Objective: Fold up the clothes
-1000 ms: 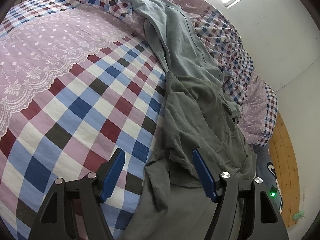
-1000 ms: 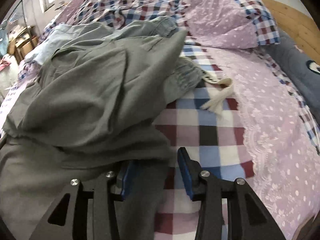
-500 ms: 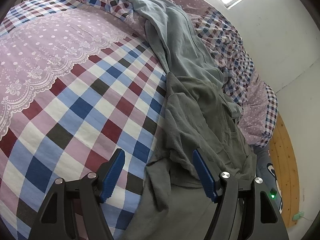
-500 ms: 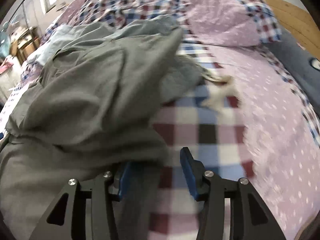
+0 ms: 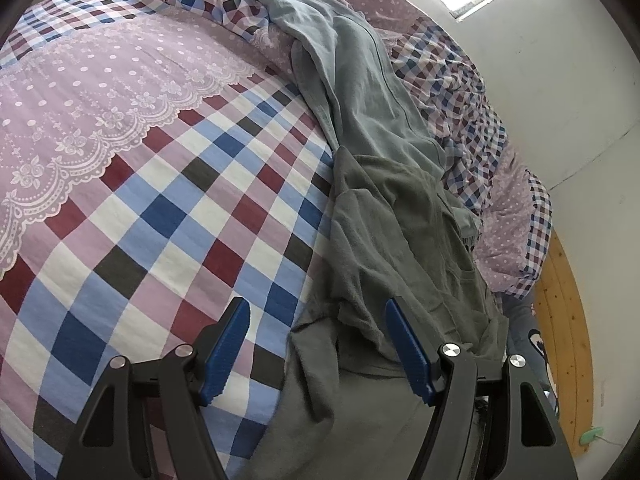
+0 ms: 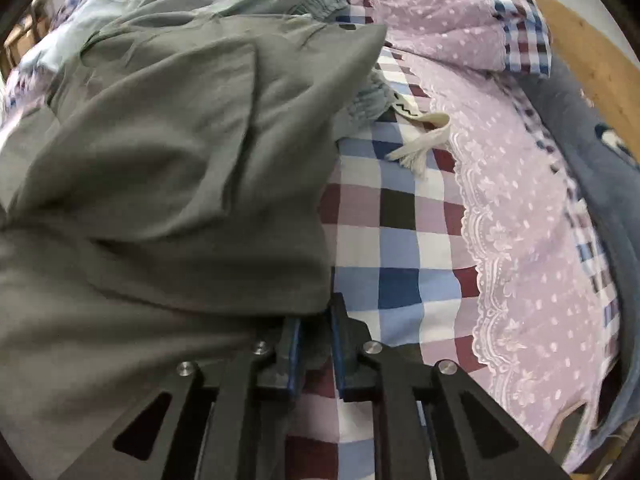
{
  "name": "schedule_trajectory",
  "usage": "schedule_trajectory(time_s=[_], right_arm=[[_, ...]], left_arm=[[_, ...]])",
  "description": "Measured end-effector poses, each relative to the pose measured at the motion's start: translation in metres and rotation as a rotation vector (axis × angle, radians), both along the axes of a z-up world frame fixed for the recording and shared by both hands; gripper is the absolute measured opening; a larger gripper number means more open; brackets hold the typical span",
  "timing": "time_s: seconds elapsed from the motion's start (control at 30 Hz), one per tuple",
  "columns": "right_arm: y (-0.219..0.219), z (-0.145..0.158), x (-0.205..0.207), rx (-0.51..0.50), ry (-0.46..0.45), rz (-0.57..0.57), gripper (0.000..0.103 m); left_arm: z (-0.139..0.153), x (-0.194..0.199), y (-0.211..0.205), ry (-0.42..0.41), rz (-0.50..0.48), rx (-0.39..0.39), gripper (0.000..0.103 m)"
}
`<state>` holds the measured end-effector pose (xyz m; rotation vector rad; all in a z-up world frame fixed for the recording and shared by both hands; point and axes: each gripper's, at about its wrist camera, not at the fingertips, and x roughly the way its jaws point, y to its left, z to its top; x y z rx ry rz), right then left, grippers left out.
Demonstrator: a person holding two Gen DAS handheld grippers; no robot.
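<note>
A dark grey garment point(image 5: 384, 240) lies crumpled along the right side of the checked bedspread point(image 5: 160, 220). My left gripper point(image 5: 316, 340) hovers open over its near edge, with cloth lying between the blue pads but not pinched. In the right wrist view the same grey garment point(image 6: 180, 152) fills the left half. My right gripper point(image 6: 316, 340) is shut on its lower corner, and a fold of grey cloth is pinched between the pads. A paler blue-grey garment point(image 5: 352, 72) stretches beyond, also seen as the paler garment point(image 6: 304, 0) with a white drawstring point(image 6: 420, 144).
The bedspread point(image 6: 400, 240) has a lilac lace-edged panel point(image 6: 520, 200). A lilac dotted pillow point(image 6: 440, 20) and a dark blue cushion point(image 6: 600, 180) lie by the wooden headboard point(image 6: 592, 52). A white wall point(image 5: 560, 60) borders the bed's far side.
My right gripper has closed from open onto the corner of the grey garment and shifted towards the pillow. The left gripper stays open in nearly the same place.
</note>
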<state>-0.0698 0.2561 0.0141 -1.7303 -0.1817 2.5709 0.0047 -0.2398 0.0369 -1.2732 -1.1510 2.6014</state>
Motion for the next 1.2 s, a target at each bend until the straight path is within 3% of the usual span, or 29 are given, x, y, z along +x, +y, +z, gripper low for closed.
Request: schedule_trajectory(time_s=[0.03,0.17,0.27,0.33,0.57,0.6,0.7,0.8,0.97,1.2], right_arm=[[0.004,0.007,0.001,0.003,-0.004,-0.031,0.027],[0.009,0.038,0.012,0.016,0.033,-0.049,0.029],[0.003,0.068,0.021,-0.049,0.145,0.005,0.029],[-0.006,0.080,0.021,-0.100,0.207,0.047,0.037],[-0.013,0.059,0.004,-0.219,0.184,0.008,0.037],[-0.013,0.058,0.001,-0.228,0.185,0.005,0.037],[-0.017,0.050,-0.002,-0.203,0.177,0.000,0.003],[-0.024,0.063,0.007,-0.154,0.204,0.014,0.002],[-0.027,0.097,0.041,-0.195,0.265,0.012,0.001],[-0.002,0.059,0.044,-0.140,0.087,-0.084,0.004]], left_arm=[[0.000,0.000,0.000,0.000,-0.001,0.001,0.074],[0.003,0.000,-0.004,0.012,0.008,0.018,0.074],[0.003,0.000,-0.003,0.011,0.005,0.015,0.074],[0.002,-0.001,-0.003,0.008,0.005,0.016,0.074],[0.003,-0.001,-0.001,0.009,0.001,0.010,0.074],[0.002,-0.001,-0.001,0.009,0.002,0.013,0.074],[0.001,-0.002,-0.001,0.005,0.003,0.020,0.074],[0.001,-0.001,-0.002,0.007,0.003,0.021,0.074],[0.002,-0.001,-0.005,0.010,0.010,0.027,0.074],[0.002,-0.001,-0.003,0.001,-0.007,0.010,0.074]])
